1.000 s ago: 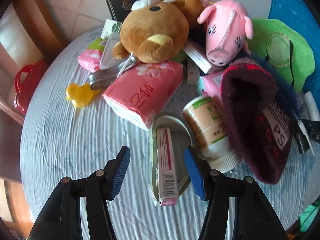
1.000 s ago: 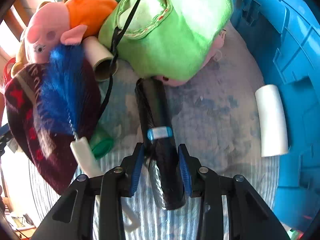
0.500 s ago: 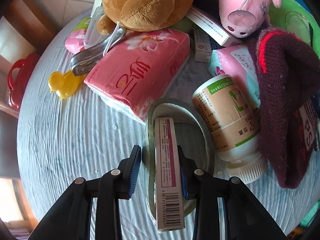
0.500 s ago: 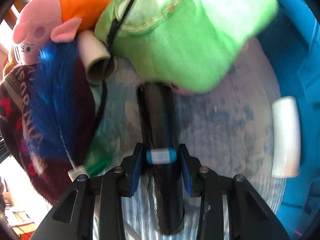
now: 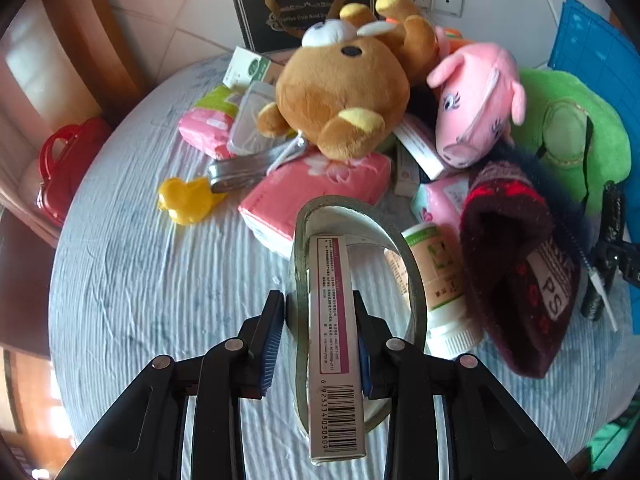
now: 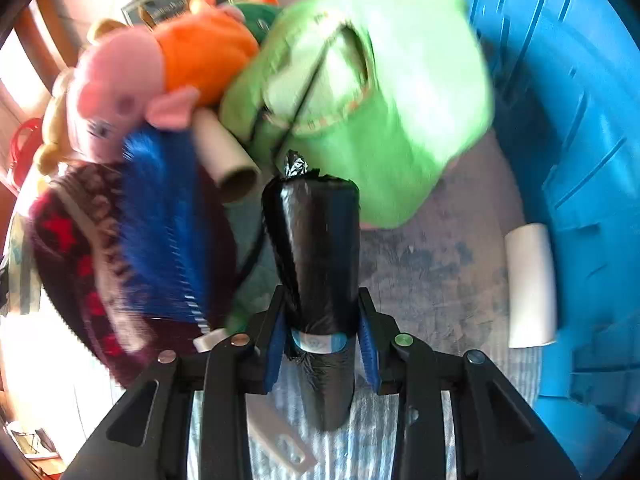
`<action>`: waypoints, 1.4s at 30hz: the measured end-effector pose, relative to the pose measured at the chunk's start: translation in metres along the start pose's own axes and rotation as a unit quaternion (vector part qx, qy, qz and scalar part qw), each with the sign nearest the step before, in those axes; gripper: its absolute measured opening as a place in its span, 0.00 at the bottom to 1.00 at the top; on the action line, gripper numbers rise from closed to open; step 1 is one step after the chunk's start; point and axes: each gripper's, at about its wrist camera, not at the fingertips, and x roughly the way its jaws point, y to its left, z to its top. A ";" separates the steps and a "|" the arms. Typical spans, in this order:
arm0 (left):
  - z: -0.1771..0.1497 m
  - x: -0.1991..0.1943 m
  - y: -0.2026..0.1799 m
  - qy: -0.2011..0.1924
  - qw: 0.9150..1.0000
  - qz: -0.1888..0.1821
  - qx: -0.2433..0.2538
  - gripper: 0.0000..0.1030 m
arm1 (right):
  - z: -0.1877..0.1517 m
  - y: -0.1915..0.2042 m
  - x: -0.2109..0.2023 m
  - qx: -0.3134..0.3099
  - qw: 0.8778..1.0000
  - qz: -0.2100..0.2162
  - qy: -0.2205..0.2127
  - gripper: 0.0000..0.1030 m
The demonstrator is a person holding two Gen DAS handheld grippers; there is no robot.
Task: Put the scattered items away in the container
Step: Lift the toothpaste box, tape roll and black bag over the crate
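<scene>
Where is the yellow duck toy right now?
Left wrist view, left of centre: the yellow duck toy lies on the tablecloth, touching the metal clip.

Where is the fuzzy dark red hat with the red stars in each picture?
Left wrist view: the dark red hat lies at the right, beside the white bottle.
Right wrist view: the same hat is at the left, under the blue brush.
Shared landmark: the green plush toy, just behind it.

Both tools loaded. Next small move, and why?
Probably carry the right tool over to the blue container. It is shut on the black bag roll, and the container wall stands just to its right. The left tool holds the slim box farther off.
</scene>
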 end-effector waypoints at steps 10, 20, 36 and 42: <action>0.001 0.019 0.019 0.004 1.000 0.003 -0.005 0.29 | -0.011 0.008 -0.047 -0.015 0.999 0.014 -0.030 0.31; 0.015 -0.013 0.016 -0.041 0.999 0.003 -0.009 0.29 | 0.005 0.023 -0.082 -0.041 0.996 0.031 -0.071 0.31; 0.044 -0.097 -0.056 -0.168 0.986 0.007 -0.006 0.29 | 0.030 0.028 -0.174 -0.069 0.981 0.066 -0.166 0.31; 0.048 -0.115 -0.085 -0.200 0.979 -0.026 0.023 0.29 | 0.025 0.019 -0.210 -0.065 0.977 0.054 -0.195 0.31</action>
